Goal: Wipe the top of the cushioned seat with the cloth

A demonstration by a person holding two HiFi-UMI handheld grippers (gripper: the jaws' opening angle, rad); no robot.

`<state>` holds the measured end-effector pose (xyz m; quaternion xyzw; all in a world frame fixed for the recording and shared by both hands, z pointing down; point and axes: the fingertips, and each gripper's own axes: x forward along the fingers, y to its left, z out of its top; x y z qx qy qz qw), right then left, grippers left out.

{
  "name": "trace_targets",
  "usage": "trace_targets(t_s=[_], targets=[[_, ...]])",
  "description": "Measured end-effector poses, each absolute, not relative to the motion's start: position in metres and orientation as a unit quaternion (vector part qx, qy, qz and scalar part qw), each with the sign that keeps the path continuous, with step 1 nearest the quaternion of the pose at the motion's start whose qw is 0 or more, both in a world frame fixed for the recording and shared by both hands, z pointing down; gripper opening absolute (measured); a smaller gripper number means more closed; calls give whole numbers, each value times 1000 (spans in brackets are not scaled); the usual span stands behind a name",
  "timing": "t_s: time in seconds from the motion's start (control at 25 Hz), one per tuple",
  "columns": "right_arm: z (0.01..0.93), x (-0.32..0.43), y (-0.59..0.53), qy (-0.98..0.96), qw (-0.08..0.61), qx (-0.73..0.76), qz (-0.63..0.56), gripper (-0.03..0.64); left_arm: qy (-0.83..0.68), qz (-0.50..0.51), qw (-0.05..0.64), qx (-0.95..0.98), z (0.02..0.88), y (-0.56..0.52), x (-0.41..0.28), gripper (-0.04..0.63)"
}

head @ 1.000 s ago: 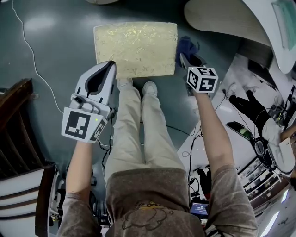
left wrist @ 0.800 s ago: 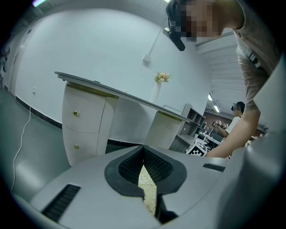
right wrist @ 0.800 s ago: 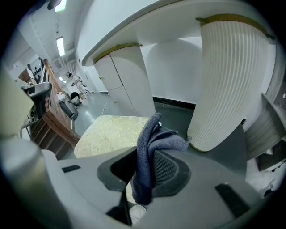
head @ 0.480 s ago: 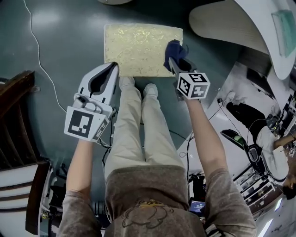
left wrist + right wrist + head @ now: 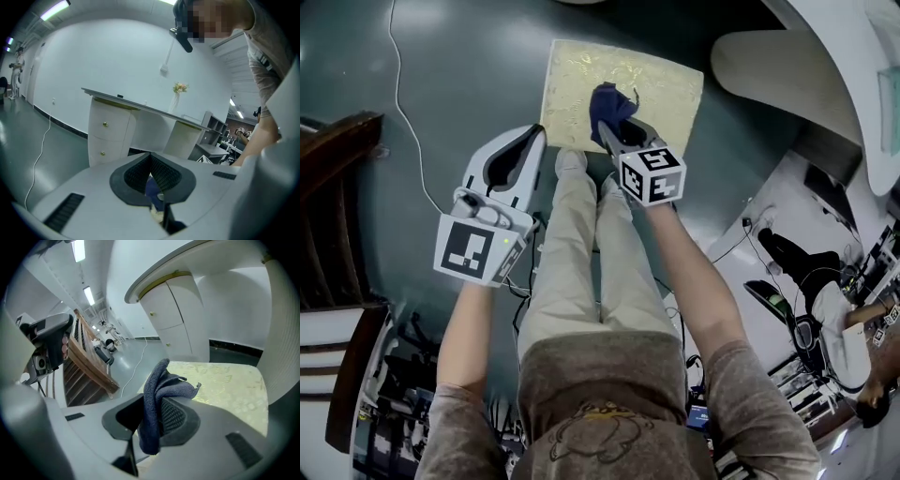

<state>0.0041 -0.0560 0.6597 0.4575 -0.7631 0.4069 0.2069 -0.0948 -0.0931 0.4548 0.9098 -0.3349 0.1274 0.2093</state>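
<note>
The cushioned seat (image 5: 656, 80) is a pale gold square pad with a leaf pattern, standing on the dark floor ahead of the person's shoes. A dark blue cloth (image 5: 609, 105) lies bunched on its near middle, and my right gripper (image 5: 607, 128) is shut on it. In the right gripper view the cloth (image 5: 154, 394) stands up between the jaws with the seat (image 5: 229, 380) just beyond. My left gripper (image 5: 533, 134) is shut and holds nothing, hanging beside the seat's near left corner. In the left gripper view that left gripper (image 5: 151, 164) points at white cabinets.
A dark wooden frame (image 5: 333, 178) stands at the left. A white cable (image 5: 401, 117) runs over the floor beside it. A white curved desk (image 5: 787, 66) lies right of the seat. The person's shoes (image 5: 572, 161) touch the seat's near edge. Cables and gear (image 5: 787, 300) crowd the right.
My right gripper has carried the cloth leftward from the seat's right edge onto its middle. The left gripper has stayed by the near left corner.
</note>
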Motion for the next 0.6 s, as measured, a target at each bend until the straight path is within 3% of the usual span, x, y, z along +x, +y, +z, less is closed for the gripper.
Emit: trace_targets(t_s=[0.6], targets=[[693, -98, -46, -789, 245, 386, 411, 98, -372, 128, 218, 893, 459, -97, -135, 17]])
